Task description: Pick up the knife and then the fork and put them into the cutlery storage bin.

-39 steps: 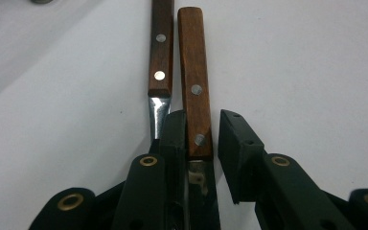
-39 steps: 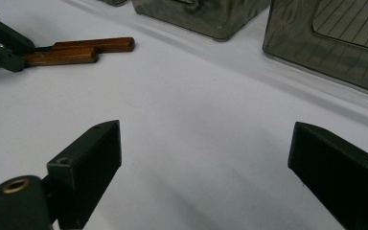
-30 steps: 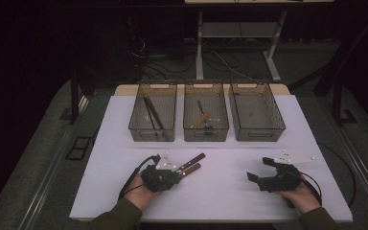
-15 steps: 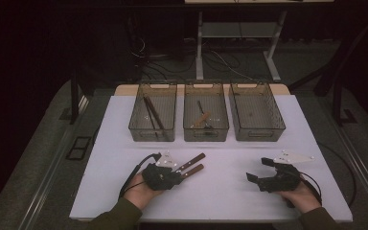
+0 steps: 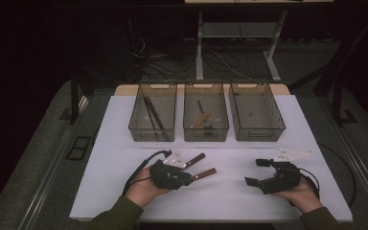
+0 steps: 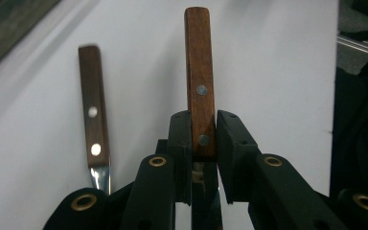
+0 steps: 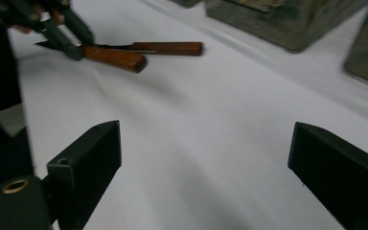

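On the counter [image 5: 124, 143], near edge:
Left tool [image 6: 203, 136]: clamped on knife handle [image 6: 199, 72], its long axis pointing ahead.
Right tool [image 7: 203, 158]: apart, empty.
Second knife [image 6: 93, 120]: just beside, parallel.

The surface [image 5: 124, 191] is a flat rectangular tabletop under a white covering, with a strip of bare pale wood at its far edge.

Three transparent smoke-grey plastic bins stand directly on it in a row along the far side, close together. The left bin [image 5: 135, 125] holds long dark sticks. The middle bin [image 5: 188, 128] holds a few small brownish pieces. The right bin [image 5: 277, 125] holds nothing that can be made out.

Nearer the front edge, left of centre, a knife with a riveted dark brown wooden handle [image 6: 93, 120] lies flat on the covering, its handle pointing toward the bins. A black cable [image 5: 139, 167] curves over the surface there.
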A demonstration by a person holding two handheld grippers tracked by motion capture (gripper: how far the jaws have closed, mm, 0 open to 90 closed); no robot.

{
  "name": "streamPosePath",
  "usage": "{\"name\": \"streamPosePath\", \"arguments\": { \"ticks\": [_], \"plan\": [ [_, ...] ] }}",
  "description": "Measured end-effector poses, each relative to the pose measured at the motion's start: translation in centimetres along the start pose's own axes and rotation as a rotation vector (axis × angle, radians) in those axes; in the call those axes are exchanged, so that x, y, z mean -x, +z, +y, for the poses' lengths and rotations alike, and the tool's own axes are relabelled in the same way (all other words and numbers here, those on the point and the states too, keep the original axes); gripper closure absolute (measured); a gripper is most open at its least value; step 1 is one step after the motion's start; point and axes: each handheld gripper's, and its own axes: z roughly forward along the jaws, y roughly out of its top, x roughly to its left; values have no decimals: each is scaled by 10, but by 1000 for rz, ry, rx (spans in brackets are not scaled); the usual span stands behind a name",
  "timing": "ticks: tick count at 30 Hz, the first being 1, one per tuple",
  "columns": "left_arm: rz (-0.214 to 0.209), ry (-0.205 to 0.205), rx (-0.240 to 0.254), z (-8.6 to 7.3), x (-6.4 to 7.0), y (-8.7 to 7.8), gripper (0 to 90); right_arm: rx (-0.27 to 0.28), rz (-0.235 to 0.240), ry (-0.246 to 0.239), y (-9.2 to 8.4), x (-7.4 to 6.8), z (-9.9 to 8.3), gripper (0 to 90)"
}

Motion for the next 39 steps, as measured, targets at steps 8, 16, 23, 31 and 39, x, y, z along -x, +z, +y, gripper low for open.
{"name": "streamPosePath", "arguments": {
  "ticks": [8, 16, 23, 31, 39],
  "plan": [
    [-93, 123, -29, 27, -5, 9, 771, -90, 123, -90, 13, -2, 25, 112],
    [-150, 226, -26, 54, -9, 23, 771, -142, 214, -205, 36, -17, 45, 111],
    [-188, 292, -69, 63, 2, 30, 771, -220, 284, -263, 52, -25, 53, 227],
    [-202, 326, -105, 62, 14, 33, 771, -284, 334, -360, 61, -37, 50, 436],
    [-215, 343, -123, 63, 18, 35, 770, -343, 333, -414, 69, -46, 47, 568]
  ]
}}
